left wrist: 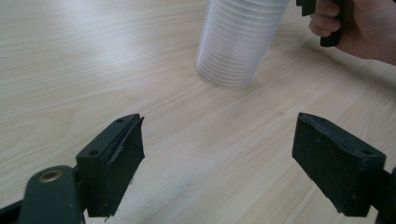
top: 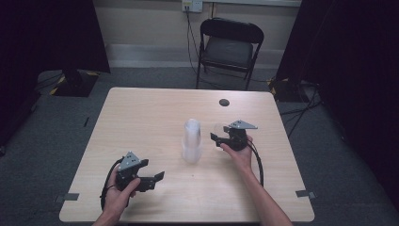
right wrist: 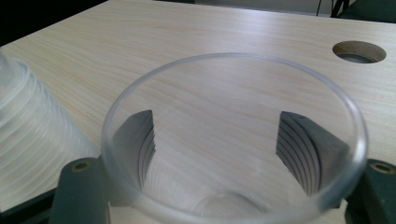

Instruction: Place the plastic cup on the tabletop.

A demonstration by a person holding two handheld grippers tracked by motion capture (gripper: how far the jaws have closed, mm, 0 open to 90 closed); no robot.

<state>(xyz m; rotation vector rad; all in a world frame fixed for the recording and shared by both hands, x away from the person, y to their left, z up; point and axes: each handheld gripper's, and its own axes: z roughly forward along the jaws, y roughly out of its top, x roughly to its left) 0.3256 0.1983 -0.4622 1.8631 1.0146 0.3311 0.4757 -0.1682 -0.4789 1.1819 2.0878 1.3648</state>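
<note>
A tall stack of clear plastic cups [top: 191, 141] stands upright mid-table; in the left gripper view the stack [left wrist: 238, 42] is ahead of the jaws, and in the right gripper view the stack [right wrist: 28, 140] is at the left edge. Just right of the stack, a single clear cup [top: 218, 128] stands upright. My right gripper [top: 215, 137] is closed around it, and its pads show through the cup's wall [right wrist: 233, 58] on both sides. My left gripper [top: 153, 169] rests low at the front left, jaws wide open over bare wood [left wrist: 217, 144], a short way from the stack.
The light wooden table [top: 141, 117] has a round cable hole [top: 224, 102] near its far edge, also ahead in the right gripper view [right wrist: 359, 51]. A black folding chair [top: 230, 44] stands beyond the table. The right hand [left wrist: 355, 28] appears behind the stack.
</note>
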